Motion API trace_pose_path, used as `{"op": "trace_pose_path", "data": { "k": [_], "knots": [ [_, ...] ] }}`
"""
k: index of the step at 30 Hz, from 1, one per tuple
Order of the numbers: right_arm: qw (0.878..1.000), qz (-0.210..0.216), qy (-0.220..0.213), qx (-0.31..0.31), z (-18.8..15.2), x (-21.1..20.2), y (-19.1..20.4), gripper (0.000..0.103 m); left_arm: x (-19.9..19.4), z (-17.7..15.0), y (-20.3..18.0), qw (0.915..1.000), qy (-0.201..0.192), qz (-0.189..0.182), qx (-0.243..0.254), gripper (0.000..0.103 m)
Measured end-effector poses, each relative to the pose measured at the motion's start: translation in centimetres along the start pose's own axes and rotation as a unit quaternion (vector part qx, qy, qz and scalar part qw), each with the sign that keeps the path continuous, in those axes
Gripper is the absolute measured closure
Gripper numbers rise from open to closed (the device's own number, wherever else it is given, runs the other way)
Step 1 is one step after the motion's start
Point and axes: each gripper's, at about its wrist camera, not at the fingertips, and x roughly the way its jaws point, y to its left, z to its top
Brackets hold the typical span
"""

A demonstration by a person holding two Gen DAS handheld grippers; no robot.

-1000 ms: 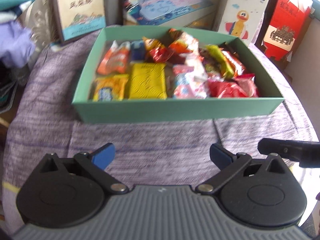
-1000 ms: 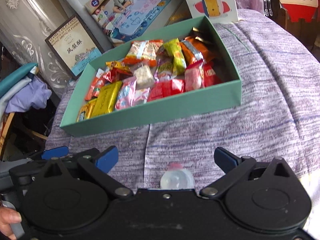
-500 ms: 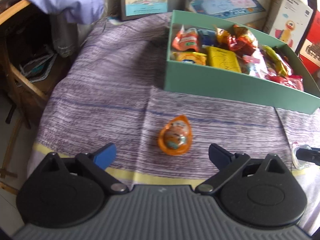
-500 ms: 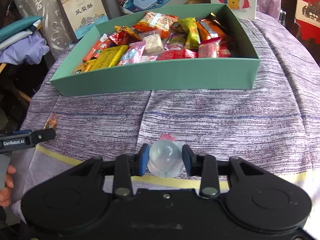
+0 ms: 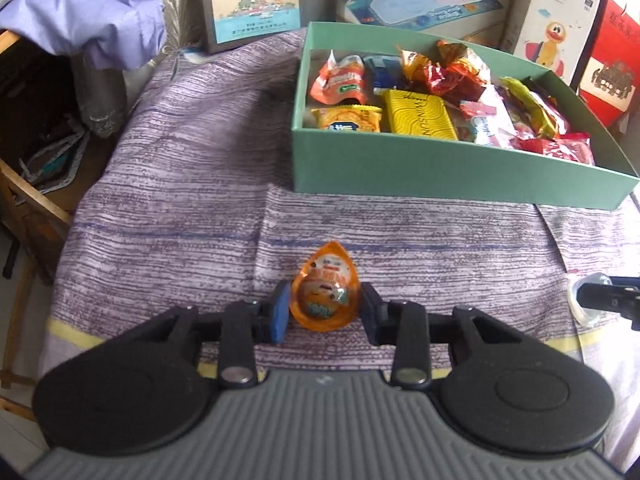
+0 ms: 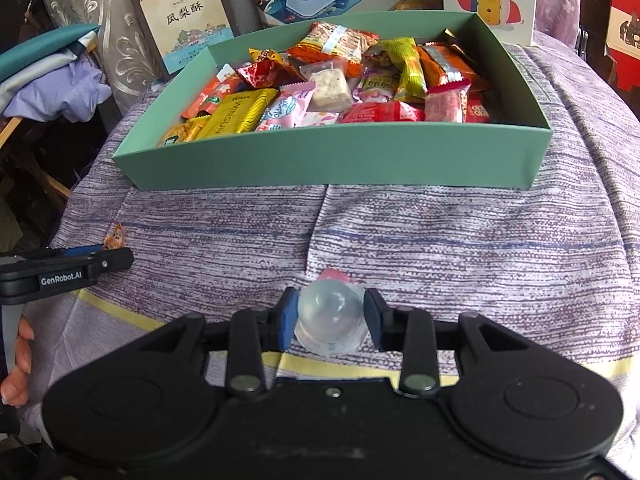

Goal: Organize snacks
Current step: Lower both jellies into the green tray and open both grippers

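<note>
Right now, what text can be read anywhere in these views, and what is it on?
"凤梨酥": framed box.
"XIAMEN OLD FOOD": same box, top line.
"WINSUN": yellow packet in the green box.
"GenRobot.AI": left gripper.
"Roly-Poly Duck": duck box.
Other wrappers, orange snack: too blurred.

The left gripper [image 5: 325, 312], which a second ago was facing the green snack box with its jaws spread wide over bare cloth, is now sitting over the orange teardrop snack pack [image 5: 325, 290] near the front edge of the table; its jaws have just been closing and are now hugging the pack's sides. The right gripper [image 6: 330, 318], wide apart a second ago with the clear jelly cup [image 6: 330, 320] lying loose between its fingers, is now pressing its pads against the cup.
</note>
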Motion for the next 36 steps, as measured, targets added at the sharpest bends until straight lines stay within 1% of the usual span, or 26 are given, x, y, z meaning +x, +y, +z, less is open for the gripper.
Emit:
{"op": "trace_pose_path", "data": {
  "k": [2, 5, 9, 15, 21, 27, 32, 36],
  "knots": [
    [1.000, 0.005, 0.002, 0.006, 0.2, -0.1, 0.0, 0.068, -0.3, -0.2, -0.1, 1.0000, 0.000, -0.002, -0.004, 0.068],
    [1.000, 0.013, -0.001, 0.009, 0.7, -0.4, 0.0, 0.068, -0.9, 0.0, 0.3, 0.9997, 0.000, -0.015, -0.017, 0.068],
    [1.000, 0.026, -0.013, 0.008, 2.0, -1.3, 0.4, 0.068, -1.9, 1.2, 0.3, 0.9996, -0.010, -0.023, -0.015, 0.068],
    [0.998, 0.047, -0.035, 0.012, 5.1, -2.6, 1.0, 0.068, -2.9, 3.8, 0.1, 0.9988, -0.030, -0.038, -0.012, 0.068],
    [0.997, 0.057, -0.057, 0.010, 9.1, -2.9, 1.5, 0.068, -2.6, 6.8, -0.2, 0.9982, -0.039, -0.045, -0.006, 0.068],
    [0.996, 0.066, -0.066, 0.011, 13.8, -1.1, 2.4, 0.068, -1.0, 11.1, -0.5, 0.9980, -0.046, -0.043, -0.008, 0.068],
    [0.995, 0.070, -0.070, 0.015, 17.9, 1.9, 3.4, 0.068, 1.7, 14.7, -0.9, 0.9983, -0.040, -0.041, -0.007, 0.068],
    [0.995, 0.074, -0.071, 0.022, 21.0, 4.2, 3.5, 0.068, 3.8, 16.8, -0.9, 0.9983, -0.035, -0.045, -0.016, 0.067]
  ]
}}
